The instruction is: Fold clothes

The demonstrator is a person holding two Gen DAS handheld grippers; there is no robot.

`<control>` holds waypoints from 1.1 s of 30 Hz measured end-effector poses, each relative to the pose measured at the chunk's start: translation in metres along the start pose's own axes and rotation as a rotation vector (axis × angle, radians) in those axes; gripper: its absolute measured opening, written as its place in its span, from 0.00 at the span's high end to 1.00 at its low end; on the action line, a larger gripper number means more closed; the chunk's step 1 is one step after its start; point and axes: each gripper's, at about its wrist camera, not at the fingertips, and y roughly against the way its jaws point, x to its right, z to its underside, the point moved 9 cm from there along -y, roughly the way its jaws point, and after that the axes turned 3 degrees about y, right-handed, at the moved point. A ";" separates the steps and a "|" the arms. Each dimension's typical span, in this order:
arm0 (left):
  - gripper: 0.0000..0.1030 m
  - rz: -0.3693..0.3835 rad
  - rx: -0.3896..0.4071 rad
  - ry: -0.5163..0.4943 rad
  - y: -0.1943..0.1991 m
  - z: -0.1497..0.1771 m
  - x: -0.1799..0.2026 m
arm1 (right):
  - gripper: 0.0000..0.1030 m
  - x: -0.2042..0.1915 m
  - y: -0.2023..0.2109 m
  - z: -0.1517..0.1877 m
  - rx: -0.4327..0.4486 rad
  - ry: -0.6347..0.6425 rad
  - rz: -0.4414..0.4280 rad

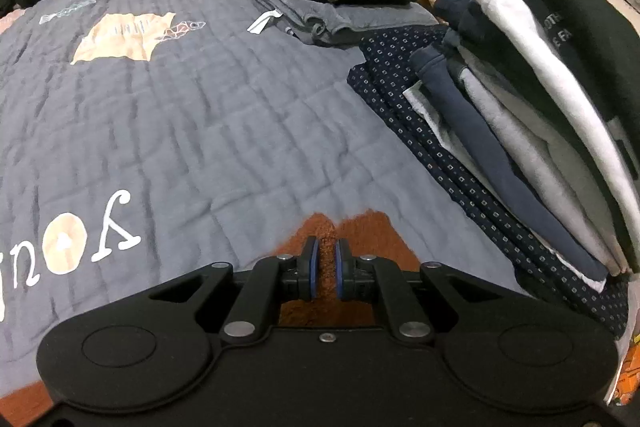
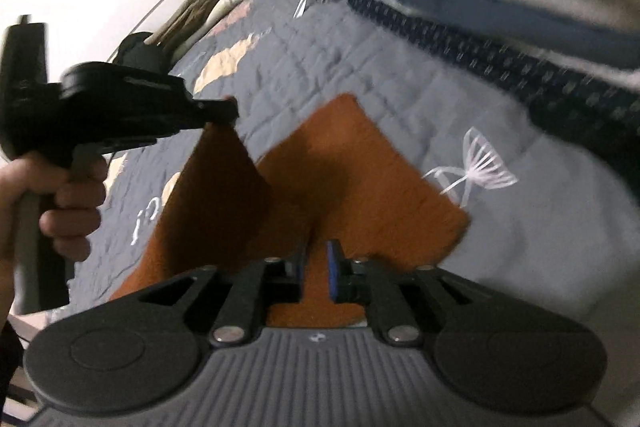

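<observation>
On the bed, over the grey quilt [image 1: 200,115], I have the orange cloth [image 2: 360,179] partly spread flat, with one corner lifted. My left hand-held gripper [image 1: 326,267] is clenched on that cloth, a fold of it pinched between the blue pads [image 1: 314,267]. From the right wrist view I see that same gripper [image 2: 224,111] holding the raised corner, a hand [image 2: 60,203] wrapped around its handle. My right hand-held gripper [image 2: 316,267] is slightly parted, hovering just above the cloth's near edge, nothing pressed between its pads. Stacks of folded clothes [image 1: 520,115] sit along the quilt's right side.
</observation>
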 end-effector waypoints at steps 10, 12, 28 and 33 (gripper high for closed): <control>0.91 0.021 0.005 -0.020 0.014 0.003 0.001 | 0.65 -0.014 -0.043 0.007 0.030 -0.032 0.033; 0.91 0.019 0.004 -0.023 0.015 0.004 -0.002 | 0.73 -0.013 -0.047 0.007 0.040 -0.051 0.040; 0.91 0.049 -0.025 -0.079 -0.032 0.001 0.043 | 0.98 0.007 0.043 -0.022 0.170 -0.105 0.030; 0.91 0.043 -0.059 -0.090 -0.068 0.009 0.062 | 0.98 0.028 0.040 -0.020 0.165 -0.062 0.160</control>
